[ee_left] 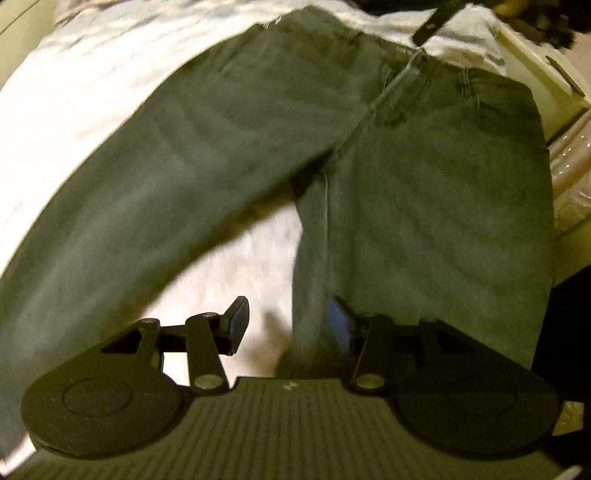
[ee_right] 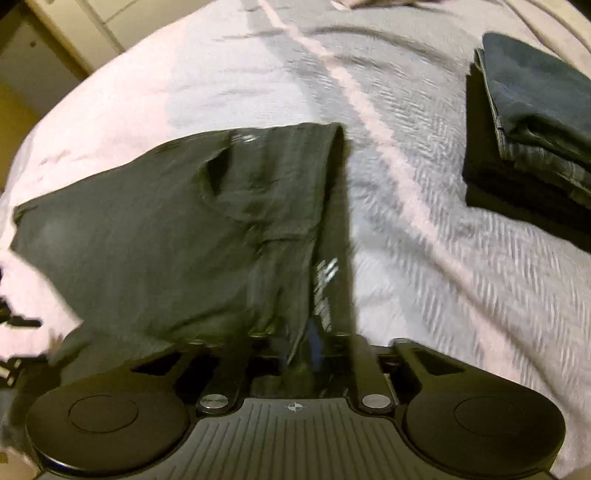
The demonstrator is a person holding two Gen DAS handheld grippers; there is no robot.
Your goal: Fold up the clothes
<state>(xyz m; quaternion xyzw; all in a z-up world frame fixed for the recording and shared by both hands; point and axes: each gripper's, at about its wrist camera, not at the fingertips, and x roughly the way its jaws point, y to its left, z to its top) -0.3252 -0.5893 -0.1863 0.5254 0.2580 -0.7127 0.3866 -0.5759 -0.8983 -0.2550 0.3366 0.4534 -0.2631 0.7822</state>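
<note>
Grey-green jeans (ee_left: 424, 192) lie spread on the white bedspread (ee_left: 92, 103), waistband far, legs toward me. My left gripper (ee_left: 291, 325) is open, its jaws wide apart, above the gap between the legs; the right leg's inner edge lies between the jaws. In the right wrist view the jeans (ee_right: 155, 236) hang as a dark fold. My right gripper (ee_right: 295, 343) is shut on the jeans' edge, the cloth running up from between the fingers.
A folded stack of dark clothes (ee_right: 532, 125) sits on the bedspread (ee_right: 424, 229) at the right. The other gripper (ee_left: 432, 22) shows at the waistband. A white box (ee_left: 543, 74) stands beyond the bed's right edge.
</note>
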